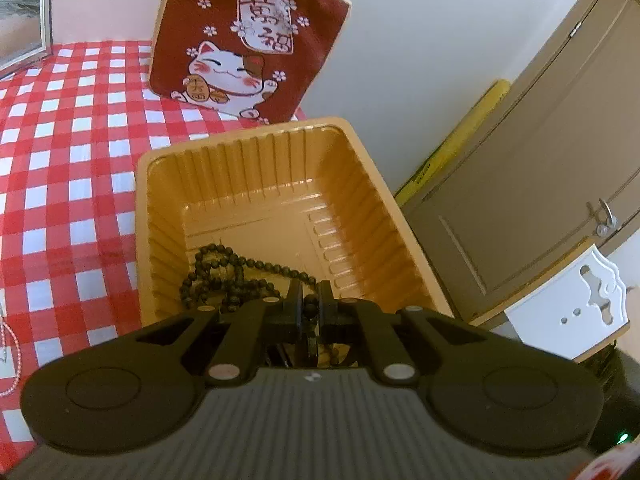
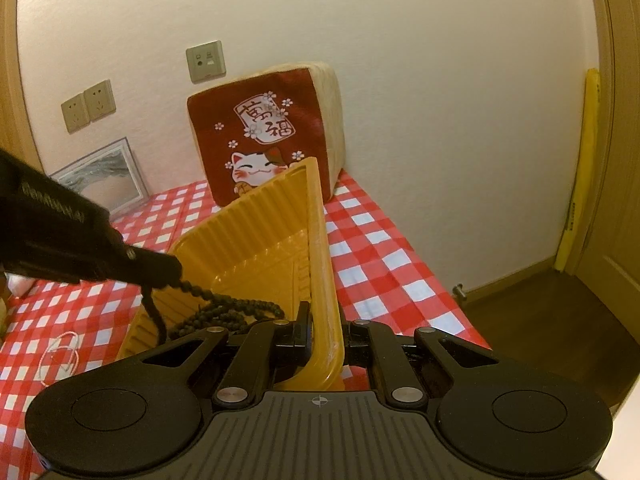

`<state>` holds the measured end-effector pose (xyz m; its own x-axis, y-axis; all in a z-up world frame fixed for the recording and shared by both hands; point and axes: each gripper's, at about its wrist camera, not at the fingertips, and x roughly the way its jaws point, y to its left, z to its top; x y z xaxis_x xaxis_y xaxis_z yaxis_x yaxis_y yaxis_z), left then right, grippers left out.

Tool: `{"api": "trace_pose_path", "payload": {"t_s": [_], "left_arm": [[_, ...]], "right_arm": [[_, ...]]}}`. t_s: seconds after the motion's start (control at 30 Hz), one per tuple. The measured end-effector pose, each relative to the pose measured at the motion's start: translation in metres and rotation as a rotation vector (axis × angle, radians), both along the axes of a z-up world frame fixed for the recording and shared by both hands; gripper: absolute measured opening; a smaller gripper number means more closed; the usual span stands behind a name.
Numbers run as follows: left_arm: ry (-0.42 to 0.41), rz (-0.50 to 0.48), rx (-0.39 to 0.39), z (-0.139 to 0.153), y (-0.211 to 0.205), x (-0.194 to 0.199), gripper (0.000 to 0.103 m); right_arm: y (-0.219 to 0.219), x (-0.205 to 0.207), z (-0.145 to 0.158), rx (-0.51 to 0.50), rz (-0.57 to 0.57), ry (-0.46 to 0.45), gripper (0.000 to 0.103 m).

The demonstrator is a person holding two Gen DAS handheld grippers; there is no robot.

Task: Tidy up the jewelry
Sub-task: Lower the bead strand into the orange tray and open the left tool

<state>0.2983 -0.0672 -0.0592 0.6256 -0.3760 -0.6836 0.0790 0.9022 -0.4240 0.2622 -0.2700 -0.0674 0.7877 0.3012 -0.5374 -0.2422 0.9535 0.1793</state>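
Red-and-white checked tablecloth [image 1: 60, 152] carries an orange ribbed plastic tray [image 1: 256, 184], its rim clamped by the right gripper [image 2: 325, 332]. Inside lies a dark beaded necklace [image 1: 224, 276], 1 strand pinched by the left gripper [image 1: 310, 300].

A lived-in room of a home: a counter under a red-and-white checked cloth [image 2: 376, 240] against a plain wall with sockets [image 2: 88, 106], a lucky-cat cushion [image 2: 264, 136] at the far end, a framed picture [image 2: 108, 178] leaning far left, wooden doors [image 1: 560, 152] right.
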Motion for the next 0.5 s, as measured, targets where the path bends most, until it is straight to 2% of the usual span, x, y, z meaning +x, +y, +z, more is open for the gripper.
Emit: {"api": "trace_pose_path", "payload": {"t_s": [0.17,0.27,0.5], "left_arm": [[0.010,-0.017,0.005,-0.005,-0.006,0.002,0.008],[0.014,-0.021,0.002,-0.005,-0.009,0.001,0.020],[0.004,-0.016,-0.006,0.000,-0.006,-0.010,0.029]], "right_arm": [[0.000,0.001,-0.001,0.000,0.002,0.001,0.008],[0.000,0.001,-0.001,0.000,0.001,0.002,0.008],[0.001,0.001,-0.001,0.001,0.002,0.002,0.008]]}}
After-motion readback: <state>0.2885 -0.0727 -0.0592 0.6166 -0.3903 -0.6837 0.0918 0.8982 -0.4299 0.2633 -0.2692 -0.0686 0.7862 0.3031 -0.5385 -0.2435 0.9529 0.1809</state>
